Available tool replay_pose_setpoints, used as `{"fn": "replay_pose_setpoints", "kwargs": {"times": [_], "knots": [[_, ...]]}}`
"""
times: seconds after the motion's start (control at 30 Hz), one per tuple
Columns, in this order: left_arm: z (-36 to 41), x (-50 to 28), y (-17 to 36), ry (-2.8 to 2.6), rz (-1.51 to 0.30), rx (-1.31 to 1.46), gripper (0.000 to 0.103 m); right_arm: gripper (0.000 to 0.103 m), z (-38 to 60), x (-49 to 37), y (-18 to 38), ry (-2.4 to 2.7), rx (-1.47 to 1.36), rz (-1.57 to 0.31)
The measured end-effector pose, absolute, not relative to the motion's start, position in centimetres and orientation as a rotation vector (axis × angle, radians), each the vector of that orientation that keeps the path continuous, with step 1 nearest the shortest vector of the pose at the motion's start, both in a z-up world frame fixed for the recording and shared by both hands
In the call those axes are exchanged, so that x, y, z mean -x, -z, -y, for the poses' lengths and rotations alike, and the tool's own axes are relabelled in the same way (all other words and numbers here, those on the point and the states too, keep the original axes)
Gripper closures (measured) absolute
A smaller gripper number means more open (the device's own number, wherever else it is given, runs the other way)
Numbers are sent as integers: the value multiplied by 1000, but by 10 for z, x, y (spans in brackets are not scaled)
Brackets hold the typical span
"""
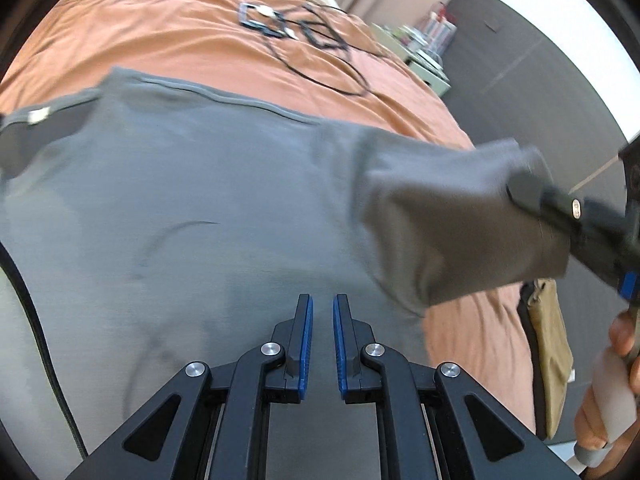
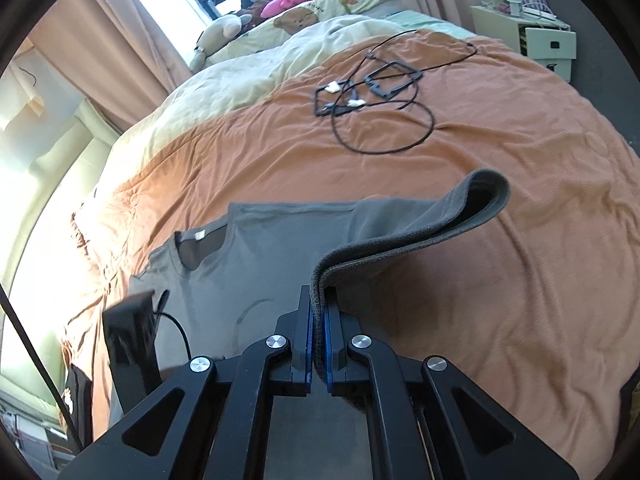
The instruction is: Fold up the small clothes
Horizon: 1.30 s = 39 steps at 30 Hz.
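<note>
Orange bedspread (image 2: pixel 500 240) bears grey T-shirt (image 2: pixel 260 248), sleeve (image 2: pixel 420 232) in right tongs (image 2: pixel 318 320).

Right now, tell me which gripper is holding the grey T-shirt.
The right gripper: it is shut on the lifted sleeve of the grey cotton T-shirt. The left gripper hangs slightly open above it, holding nothing.

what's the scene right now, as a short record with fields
surface: bed with orange cover
garment: grey t-shirt, spread flat, collar at the far end
sleeve: sleeve lifted off the cover, pinched at its edge
right hand-held gripper: shut on the sleeve
left hand-held gripper: open, above the shirt body, holding nothing
other items: black cable and frames farther up the bed
</note>
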<state>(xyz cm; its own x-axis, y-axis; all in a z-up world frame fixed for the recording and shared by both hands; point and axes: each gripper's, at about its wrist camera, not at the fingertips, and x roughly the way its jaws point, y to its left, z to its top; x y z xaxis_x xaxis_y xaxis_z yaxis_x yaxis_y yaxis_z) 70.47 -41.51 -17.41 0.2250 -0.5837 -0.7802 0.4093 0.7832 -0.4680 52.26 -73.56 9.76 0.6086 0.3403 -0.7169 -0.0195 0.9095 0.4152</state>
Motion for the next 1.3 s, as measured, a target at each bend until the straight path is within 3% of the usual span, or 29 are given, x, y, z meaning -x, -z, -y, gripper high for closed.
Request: {"fn": "replay_pose_setpoints", "kwargs": {"times": [0.57, 0.63, 0.67, 0.7, 0.8, 1.03, 1.2, 1.3], "knots": [[340, -708, 154, 561, -1137, 187, 92, 99, 647, -530, -65, -368, -263, -1067], [338, -709, 154, 560, -1142, 191, 88, 66, 647, -530, -71, -353, -242, -1051], [338, -709, 154, 561, -1143, 194, 81, 30, 652, -530, -74, -354, -247, -1032], [339, -708, 155, 558, -1143, 193, 71, 22, 657, -529, -78, -347, -258, -1008], [343, -709, 155, 551, -1130, 182, 57, 22, 677, -526, -81, -313, -311, -990], [372, -698, 158, 621, -1101, 90, 57, 22, 720, -522, -60, -156, -347, -978], [402, -688, 166, 675, -1105, -1, 57, 54, 739, -523, -30, -108, -415, -1022], [417, -682, 170, 709, -1102, -58, 57, 57, 740, -525, -20, -119, -404, -1038]]}}
